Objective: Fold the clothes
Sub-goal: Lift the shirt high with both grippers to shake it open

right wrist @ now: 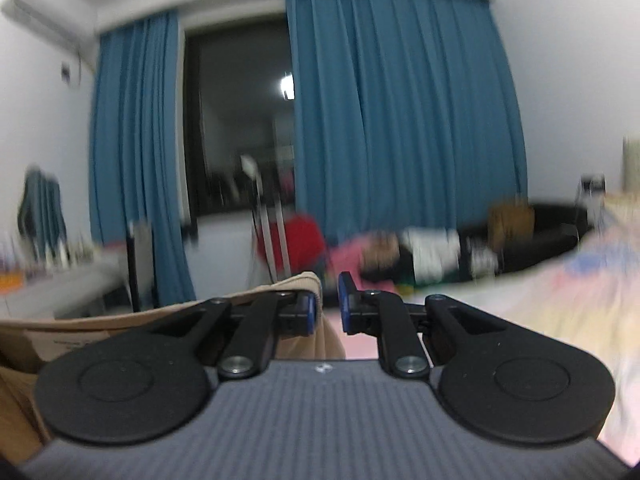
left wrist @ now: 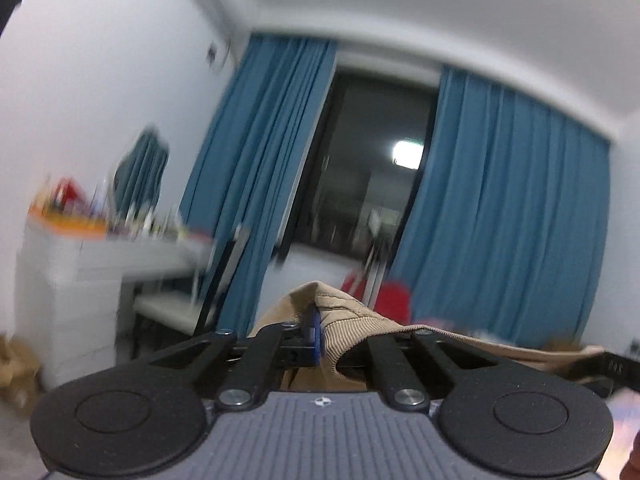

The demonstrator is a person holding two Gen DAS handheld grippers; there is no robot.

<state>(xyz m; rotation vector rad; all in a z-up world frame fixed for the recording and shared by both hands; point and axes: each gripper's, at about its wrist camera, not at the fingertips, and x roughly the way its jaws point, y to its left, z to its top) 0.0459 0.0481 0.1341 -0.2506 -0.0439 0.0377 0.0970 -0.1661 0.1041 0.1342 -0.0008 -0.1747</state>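
Tan corduroy garment held up in the air in front of blue curtains, over a bed.

The bed [right wrist: 560, 300], under a pale patterned cover, fills the right wrist view's right side and offers broad room for laying cloth down; its far edge meets a heap of clothes [right wrist: 400, 252]. The tan corduroy garment [left wrist: 352, 320] hangs between both tools, off any surface. I judge it soft, limp and fairly thick, ribbed enough not to slip; hems and corners look best to grab. The left gripper [left wrist: 320, 328] has its jaws pinching a fold of it. The right gripper [right wrist: 326, 304] has jaws slightly spread, cloth touching only the left finger [right wrist: 308, 312]; whether it truly grips, I cannot tell.
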